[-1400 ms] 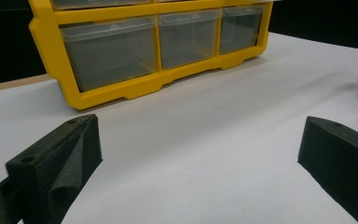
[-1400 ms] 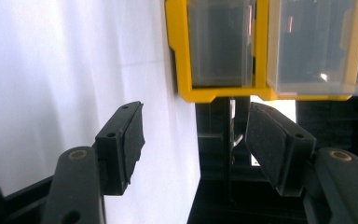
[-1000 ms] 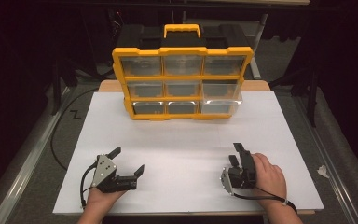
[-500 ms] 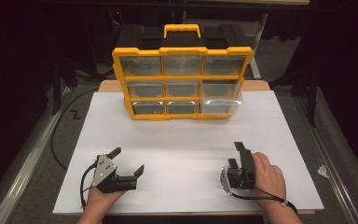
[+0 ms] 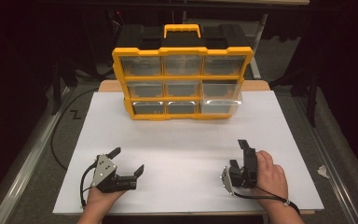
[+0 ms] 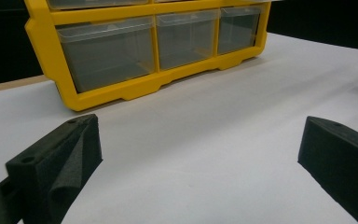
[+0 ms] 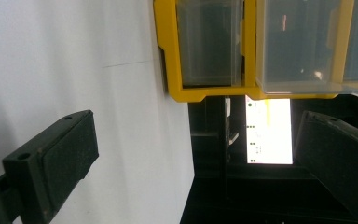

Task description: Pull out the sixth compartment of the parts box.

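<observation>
Nothing begun: the drawer organizer (image 5: 182,77) looks untouched, both left tool (image 5: 126,162) and right tool (image 5: 240,154) spread, empty.

Drawer organizer (image 5: 182,79) stands behind both hand-held grippers, left (image 5: 127,162) and right (image 5: 238,156)

The organiser case (image 5: 182,74) at twelve o'clock has a bright yellow frame, a yellow handle (image 5: 182,30) on a black top, and clear, colourless drawers (image 5: 182,65) that look grey. The table cover (image 5: 186,154) beneath it is plain white, without pattern. At seven o'clock the left gripper (image 5: 129,161) is black with a grey plate; at five o'clock the right gripper (image 5: 240,154) is black too.
</observation>
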Motion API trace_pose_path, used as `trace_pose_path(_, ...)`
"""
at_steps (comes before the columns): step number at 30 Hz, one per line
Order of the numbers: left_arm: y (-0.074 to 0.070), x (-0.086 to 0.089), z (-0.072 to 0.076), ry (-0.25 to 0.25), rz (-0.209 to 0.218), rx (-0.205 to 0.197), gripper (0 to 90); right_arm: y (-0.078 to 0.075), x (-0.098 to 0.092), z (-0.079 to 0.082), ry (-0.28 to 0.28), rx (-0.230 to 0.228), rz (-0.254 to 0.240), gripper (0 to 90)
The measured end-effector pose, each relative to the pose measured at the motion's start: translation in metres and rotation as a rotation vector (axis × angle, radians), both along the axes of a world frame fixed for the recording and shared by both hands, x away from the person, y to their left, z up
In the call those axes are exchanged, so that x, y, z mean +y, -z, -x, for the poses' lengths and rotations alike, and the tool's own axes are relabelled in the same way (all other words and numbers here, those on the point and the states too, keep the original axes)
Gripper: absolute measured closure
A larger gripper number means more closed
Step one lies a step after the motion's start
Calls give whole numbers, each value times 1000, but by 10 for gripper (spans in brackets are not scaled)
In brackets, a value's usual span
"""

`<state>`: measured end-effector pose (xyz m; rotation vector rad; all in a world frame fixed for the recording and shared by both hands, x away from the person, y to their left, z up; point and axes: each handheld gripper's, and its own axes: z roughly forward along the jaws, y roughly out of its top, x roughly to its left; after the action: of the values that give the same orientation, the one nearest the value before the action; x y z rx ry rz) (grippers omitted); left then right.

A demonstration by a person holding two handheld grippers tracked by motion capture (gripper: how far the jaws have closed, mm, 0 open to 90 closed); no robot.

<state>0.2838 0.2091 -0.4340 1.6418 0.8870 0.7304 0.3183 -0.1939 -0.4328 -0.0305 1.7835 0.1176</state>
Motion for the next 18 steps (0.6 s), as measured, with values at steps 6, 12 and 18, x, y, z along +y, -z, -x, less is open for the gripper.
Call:
trace_pose_path(6,0,1,0,-5,-1,1,2,-2,-5,-3,33,30,-67,10)
trace_pose_path(12,0,1,0,-8,0,2,1,1,-15,-10,86,105,-201,10)
trace_pose_path(18,0,0,0,-6,-2,4,2,2,-25,-15,137,194,-379,10)
